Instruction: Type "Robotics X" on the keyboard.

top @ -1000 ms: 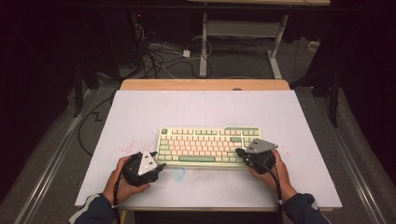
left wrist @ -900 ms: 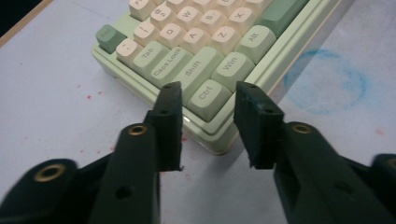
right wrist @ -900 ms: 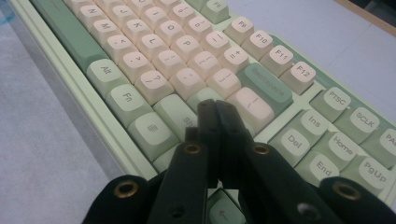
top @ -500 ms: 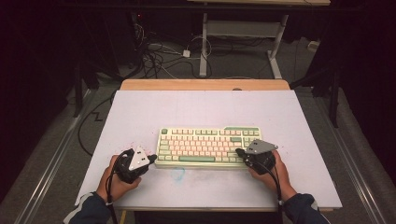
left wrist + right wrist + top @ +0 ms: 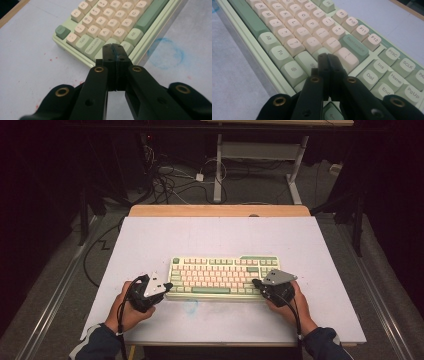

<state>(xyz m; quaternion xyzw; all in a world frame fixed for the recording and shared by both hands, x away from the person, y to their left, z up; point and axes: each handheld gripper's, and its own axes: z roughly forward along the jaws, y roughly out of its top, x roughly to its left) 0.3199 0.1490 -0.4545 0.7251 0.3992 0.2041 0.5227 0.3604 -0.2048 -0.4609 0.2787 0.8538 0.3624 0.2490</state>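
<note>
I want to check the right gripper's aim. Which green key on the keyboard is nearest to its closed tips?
The green right Shift key, directly under the right gripper tips; green Backspace key lies farther up.

A keyboard [image 5: 224, 276] is placed on the table [image 5: 220, 235], towards its near edge. The left gripper [image 5: 165, 286] is held at the keyboard's left end (jaws closed, over the bottom-left keys), and the right gripper [image 5: 256, 283] at its right end.
</note>
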